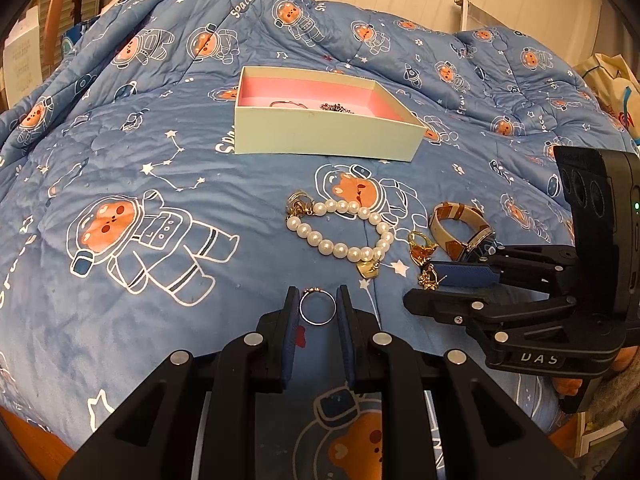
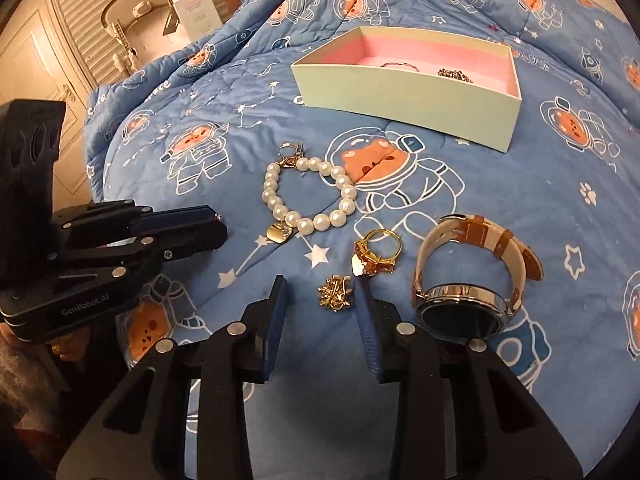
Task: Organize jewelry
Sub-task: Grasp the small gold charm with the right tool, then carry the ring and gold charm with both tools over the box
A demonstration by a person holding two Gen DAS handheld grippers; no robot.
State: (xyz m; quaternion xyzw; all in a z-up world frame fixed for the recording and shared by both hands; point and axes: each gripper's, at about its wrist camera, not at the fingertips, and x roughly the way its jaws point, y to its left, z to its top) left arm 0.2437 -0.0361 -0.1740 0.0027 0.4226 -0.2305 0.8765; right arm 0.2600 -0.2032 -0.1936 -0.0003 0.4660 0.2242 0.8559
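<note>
My left gripper (image 1: 318, 308) is clenched on a thin ring (image 1: 317, 306), and that narrow band could twist out and vanish into the soft quilt (image 1: 120, 152) on the way to the box (image 1: 328, 140). My right gripper (image 2: 320, 300) is released around the gold brooch (image 2: 335, 298); its spiky shape may skid off a pad or snag the fabric.

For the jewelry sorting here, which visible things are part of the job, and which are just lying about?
Part of the job:
- silver ring, clamped in the left gripper
- gold brooch, between the right gripper's jaws, not yet pressed
- pearl bracelet
- gold ring
- watch
- box, two pieces already inside

Lying about:
- blanket
- white carton
- bag
</note>
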